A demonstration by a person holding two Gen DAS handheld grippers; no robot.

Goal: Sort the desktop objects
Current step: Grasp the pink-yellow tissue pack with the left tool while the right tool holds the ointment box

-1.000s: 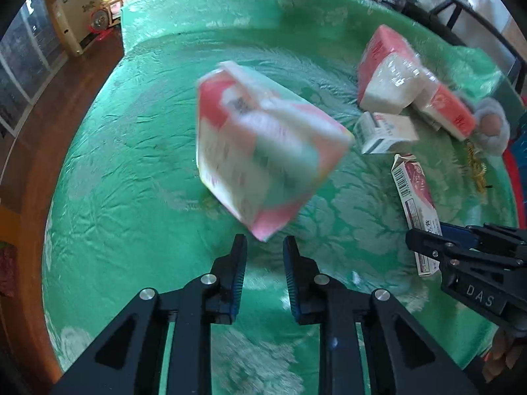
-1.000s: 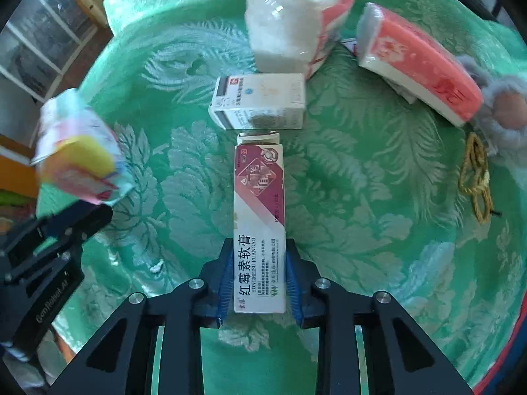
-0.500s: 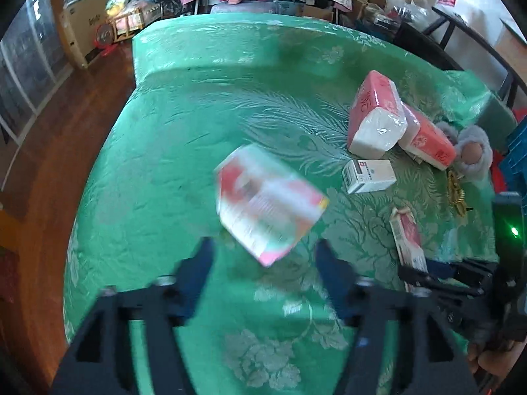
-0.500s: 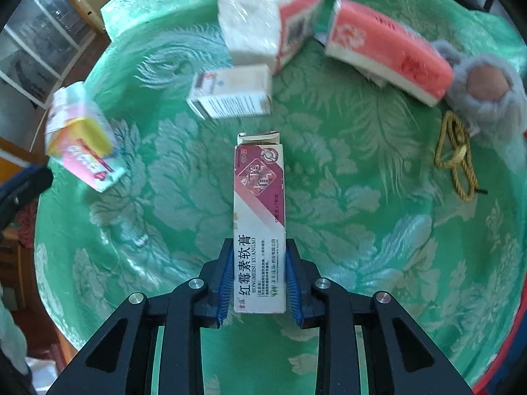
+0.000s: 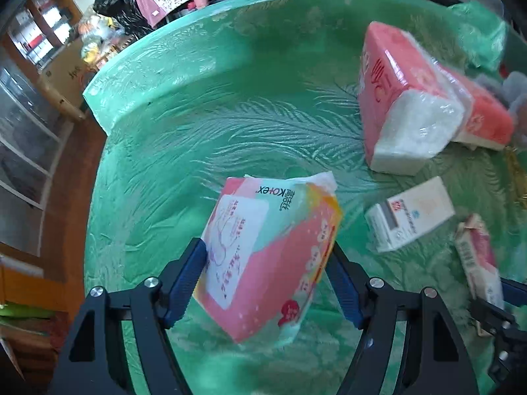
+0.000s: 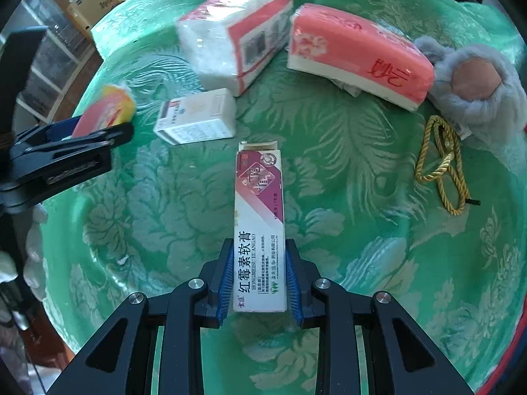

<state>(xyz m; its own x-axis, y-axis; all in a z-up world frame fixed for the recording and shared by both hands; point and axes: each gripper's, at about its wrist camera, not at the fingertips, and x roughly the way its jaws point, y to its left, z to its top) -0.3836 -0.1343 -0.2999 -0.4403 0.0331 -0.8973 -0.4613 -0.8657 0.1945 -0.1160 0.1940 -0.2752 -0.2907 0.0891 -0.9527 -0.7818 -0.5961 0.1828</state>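
My left gripper (image 5: 265, 281) is spread wide around a pink Kotex pack (image 5: 270, 253) lying on the green tablecloth (image 5: 204, 131); the fingers flank it, and contact is unclear. The pack (image 6: 105, 112) and the left gripper (image 6: 66, 151) show at the left of the right wrist view. My right gripper (image 6: 259, 283) is shut on a long white and maroon ointment box (image 6: 258, 227), held pointing forward above the cloth. That box (image 5: 477, 256) shows at the right of the left wrist view.
A white medicine box (image 6: 197, 117) lies ahead. Two red and white tissue packs (image 6: 237, 29) (image 6: 355, 52) sit at the back. A grey plush toy (image 6: 477, 82) and a yellow cord (image 6: 441, 164) lie at the right. The table edge and wooden floor (image 5: 66, 171) are at the left.
My left gripper opened wide and came down around the Kotex pack, which now rests on the cloth. My right gripper keeps its hold on the ointment box and has drawn back slightly.
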